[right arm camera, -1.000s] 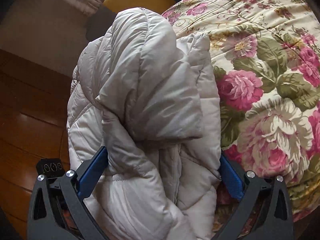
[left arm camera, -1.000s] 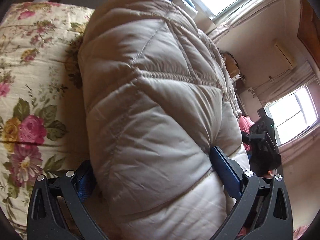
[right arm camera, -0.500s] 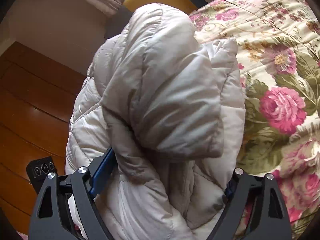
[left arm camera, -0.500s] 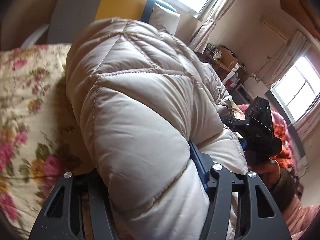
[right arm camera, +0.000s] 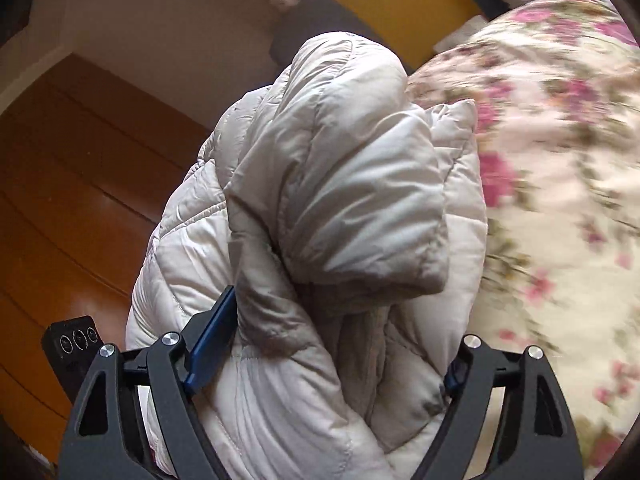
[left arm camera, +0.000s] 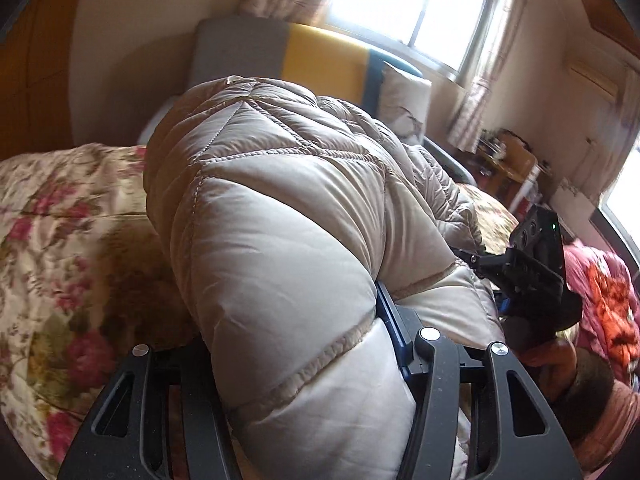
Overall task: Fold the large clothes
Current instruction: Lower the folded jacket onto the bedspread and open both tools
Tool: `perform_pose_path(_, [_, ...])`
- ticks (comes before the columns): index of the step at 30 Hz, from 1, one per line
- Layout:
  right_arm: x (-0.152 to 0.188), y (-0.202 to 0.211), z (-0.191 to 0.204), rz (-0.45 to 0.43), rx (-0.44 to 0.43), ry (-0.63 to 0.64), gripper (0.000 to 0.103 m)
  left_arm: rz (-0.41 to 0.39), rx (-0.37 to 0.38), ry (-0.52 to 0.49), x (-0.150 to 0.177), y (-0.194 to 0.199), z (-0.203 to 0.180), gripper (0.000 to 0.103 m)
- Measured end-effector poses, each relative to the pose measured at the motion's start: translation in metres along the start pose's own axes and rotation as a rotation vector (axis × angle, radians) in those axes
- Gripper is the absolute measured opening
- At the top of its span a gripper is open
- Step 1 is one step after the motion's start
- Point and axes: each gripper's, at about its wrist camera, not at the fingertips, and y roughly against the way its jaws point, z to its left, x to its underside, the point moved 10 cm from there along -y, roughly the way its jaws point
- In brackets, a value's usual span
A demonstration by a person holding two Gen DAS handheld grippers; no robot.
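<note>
A beige quilted puffer jacket (left arm camera: 280, 200) is bunched into a thick roll above the floral bed. My left gripper (left arm camera: 288, 320) is shut on one end of the roll; its blue right pad (left arm camera: 386, 312) presses into the padding and the left finger is hidden behind the fabric. In the right wrist view the jacket (right arm camera: 340, 160) shows its folded hood and collar end. My right gripper (right arm camera: 340, 340) is shut on that end, and its blue left pad (right arm camera: 212, 344) digs into the fabric. The jacket spans the gap between the two grippers.
A floral quilt (left arm camera: 60, 240) (right arm camera: 560, 160) covers the bed under the jacket. A grey, yellow and blue headboard (left arm camera: 320, 60) and a white pillow (left arm camera: 404, 96) stand behind. Wooden floor (right arm camera: 60, 200) lies to the left of the bed. A hand (left arm camera: 560, 360) and a red-orange blanket (left arm camera: 612, 308) show at the right.
Both pairs of jaws have narrowed onto the jacket, squeezing it. The bundle has come up off the quilt and both views have swung toward the headboard and wall.
</note>
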Motion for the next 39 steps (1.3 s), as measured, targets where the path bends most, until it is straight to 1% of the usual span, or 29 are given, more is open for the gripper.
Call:
perform_pose_path(2, [-0.002,-0.021,0.009,0.01,-0.01,0.014,0.082,-0.014,-0.023,0.028,-0.004,0.009,0.027,0.052])
perform_pose_path(4, [-0.005,-0.041,0.015,0.016,0.006,0.051,0.083,-0.023,-0.045,0.059,-0.003,0.01,0.046,0.052])
perform_pose_path(6, [-0.003,-0.051,0.018,0.005,0.051,0.096,0.086,-0.017,-0.075,0.085,0.003,0.007,0.064,0.054])
perform_pose_path(8, [-0.003,-0.057,0.015,-0.017,0.108,0.122,0.092,0.002,-0.09,0.137,0.012,-0.003,0.078,0.06])
perform_pose_path(10, [-0.002,-0.049,0.012,-0.032,0.133,0.119,0.093,-0.014,-0.096,0.181,0.018,-0.005,0.079,0.072])
perform_pose_path(13, [0.001,-0.025,0.017,-0.033,0.201,0.164,0.095,-0.048,-0.127,0.189,0.031,0.003,0.074,0.082])
perform_pose_path(14, [-0.005,-0.014,0.022,-0.052,0.226,0.187,0.095,-0.055,-0.144,0.189,0.034,0.006,0.074,0.085])
perform_pose_path(15, [-0.014,-0.008,0.037,-0.099,0.243,0.223,0.095,-0.064,-0.158,0.198,0.036,0.012,0.074,0.088])
perform_pose_path(17, [-0.028,0.015,0.071,-0.189,0.238,0.313,0.096,-0.088,-0.162,0.231,0.038,0.021,0.077,0.09])
perform_pose_path(18, [-0.038,0.021,0.089,-0.218,0.237,0.371,0.096,-0.103,-0.164,0.249,0.039,0.026,0.08,0.091])
perform_pose_path(19, [-0.046,0.019,0.107,-0.225,0.238,0.429,0.096,-0.114,-0.165,0.257,0.039,0.03,0.08,0.091])
perform_pose_path(20, [-0.054,0.004,0.129,-0.219,0.241,0.482,0.096,-0.123,-0.168,0.256,0.038,0.032,0.082,0.091])
perform_pose_path(21, [-0.063,-0.005,0.142,-0.2,0.246,0.54,0.096,-0.129,-0.18,0.245,0.037,0.034,0.08,0.091])
perform_pose_path(23, [-0.069,-0.039,0.168,-0.158,0.289,0.653,0.095,-0.139,-0.21,0.208,0.031,0.039,0.079,0.091])
perform_pose_path(24, [-0.07,-0.058,0.176,-0.125,0.316,0.707,0.095,-0.149,-0.23,0.183,0.028,0.044,0.075,0.091])
perform_pose_path(26, [-0.066,-0.094,0.174,-0.039,0.361,0.752,0.092,-0.18,-0.268,0.141,0.02,0.055,0.07,0.091])
perform_pose_path(27, [-0.067,-0.108,0.166,-0.006,0.393,0.748,0.091,-0.203,-0.291,0.123,0.014,0.06,0.068,0.094])
perform_pose_path(28, [-0.068,-0.115,0.156,0.017,0.433,0.737,0.09,-0.21,-0.299,0.115,0.011,0.061,0.068,0.097])
perform_pose_path(29, [-0.067,-0.126,0.148,0.035,0.456,0.711,0.09,-0.208,-0.306,0.105,0.009,0.06,0.068,0.097])
perform_pose_path(30, [-0.066,-0.127,0.129,0.044,0.455,0.656,0.09,-0.188,-0.319,0.092,0.008,0.054,0.07,0.097])
perform_pose_path(31, [-0.065,-0.124,0.111,0.037,0.466,0.594,0.09,-0.164,-0.34,0.082,0.008,0.047,0.073,0.098])
perform_pose_path(32, [-0.064,-0.117,0.096,0.02,0.474,0.534,0.09,-0.148,-0.343,0.075,0.008,0.04,0.075,0.1])
perform_pose_path(34, [-0.059,-0.096,0.069,-0.023,0.483,0.436,0.09,-0.133,-0.279,0.091,0.009,0.026,0.073,0.1])
perform_pose_path(35, [-0.057,-0.087,0.06,-0.042,0.491,0.403,0.09,-0.119,-0.262,0.097,0.01,0.02,0.072,0.1])
perform_pose_path(37, [-0.055,-0.081,0.05,-0.078,0.506,0.371,0.09,-0.107,-0.256,0.085,0.013,0.007,0.069,0.1])
perform_pose_path(39, [-0.054,-0.089,0.051,-0.063,0.525,0.391,0.091,-0.109,-0.274,0.071,0.015,0.001,0.069,0.1])
